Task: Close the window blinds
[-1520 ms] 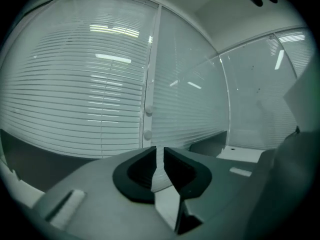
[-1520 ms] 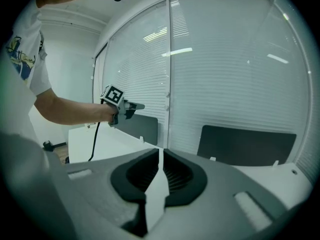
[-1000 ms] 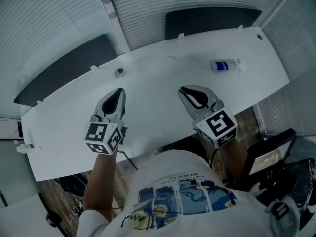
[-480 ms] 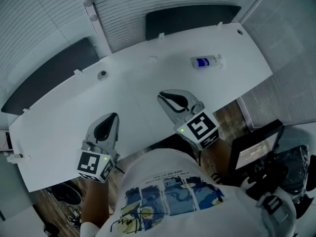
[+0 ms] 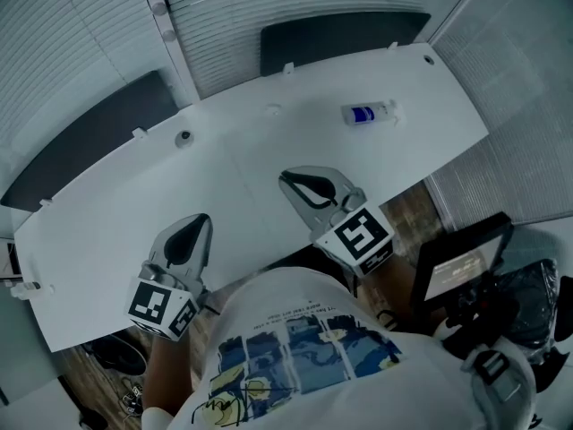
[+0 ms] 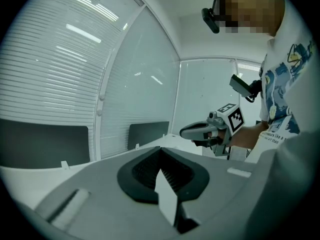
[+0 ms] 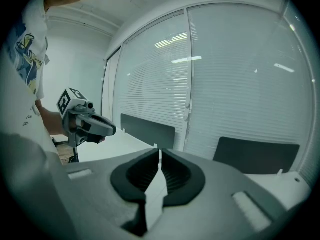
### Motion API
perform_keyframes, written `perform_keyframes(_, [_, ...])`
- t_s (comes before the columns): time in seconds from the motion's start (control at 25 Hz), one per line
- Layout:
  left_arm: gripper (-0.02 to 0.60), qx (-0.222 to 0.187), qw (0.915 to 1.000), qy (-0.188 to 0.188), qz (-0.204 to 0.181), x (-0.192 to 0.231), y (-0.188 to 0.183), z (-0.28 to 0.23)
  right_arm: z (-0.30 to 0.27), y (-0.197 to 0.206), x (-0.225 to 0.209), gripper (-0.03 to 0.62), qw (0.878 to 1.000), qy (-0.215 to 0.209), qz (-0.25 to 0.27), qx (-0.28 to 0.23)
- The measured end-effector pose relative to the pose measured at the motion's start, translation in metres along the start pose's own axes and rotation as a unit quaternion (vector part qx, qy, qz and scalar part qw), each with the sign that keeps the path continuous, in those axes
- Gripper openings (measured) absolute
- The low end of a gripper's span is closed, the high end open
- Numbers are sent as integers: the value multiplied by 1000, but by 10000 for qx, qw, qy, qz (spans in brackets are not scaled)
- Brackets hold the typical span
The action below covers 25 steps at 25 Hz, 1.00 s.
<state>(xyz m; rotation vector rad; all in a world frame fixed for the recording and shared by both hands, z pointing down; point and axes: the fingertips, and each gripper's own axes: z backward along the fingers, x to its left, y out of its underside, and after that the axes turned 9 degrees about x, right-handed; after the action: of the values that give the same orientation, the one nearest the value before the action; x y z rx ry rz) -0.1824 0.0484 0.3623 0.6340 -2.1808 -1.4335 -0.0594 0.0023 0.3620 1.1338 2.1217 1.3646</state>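
While both grippers hang over the near edge of the desk, neither has hold of anything.

Nearest: the person's pale printed T-shirt [image 5: 304,348], one forearm running out to each gripper.

Left gripper [image 5: 202,221]: low and left over the desk's near edge. Its own view shows the jaws pressed together, nothing between them. It is clear of the surface.

Right gripper [image 5: 286,180]: higher and nearer the centre, above bare desktop. Jaws drawn together, with only a hairline showing towards the tips; empty. The two grippers are well apart.

Surface: a long white desk [image 5: 224,168], set at a slant in the head view and mostly bare. A small dark round fitting [image 5: 183,138] sits towards the far left. A small clear bottle with a blue label [image 5: 367,113] lies on its side towards the far right, well away from both grippers.

Far edge: two dark screen panels [image 5: 340,36] stand upright along the back of the desk.

Beyond: the window blinds [image 5: 269,7] hang behind the panels, lowered over the panes, white slats horizontal. They also run down the right wall. Both grippers are well short of them. Whether the slats are turned fully shut cannot be told.

Right of the desk: wood flooring [image 5: 421,209] and a dark device with a lit screen [image 5: 457,271].
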Motion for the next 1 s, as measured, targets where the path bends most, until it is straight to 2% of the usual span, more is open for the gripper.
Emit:
perform_keyframes(0.2, [3, 32, 9999, 145, -12, -2, -4, 4, -3, -4, 6, 14, 9999, -74, 106, 16])
perform_keyframes(0.64, [3, 150, 9998, 106, -13, 1, 7, 9, -4, -6, 15, 11, 9989, -119, 450, 72])
perform_keyframes(1.0, [3, 214, 9996, 155, -50, -4, 12, 5, -3, -8, 19, 11, 9992, -190, 346, 5])
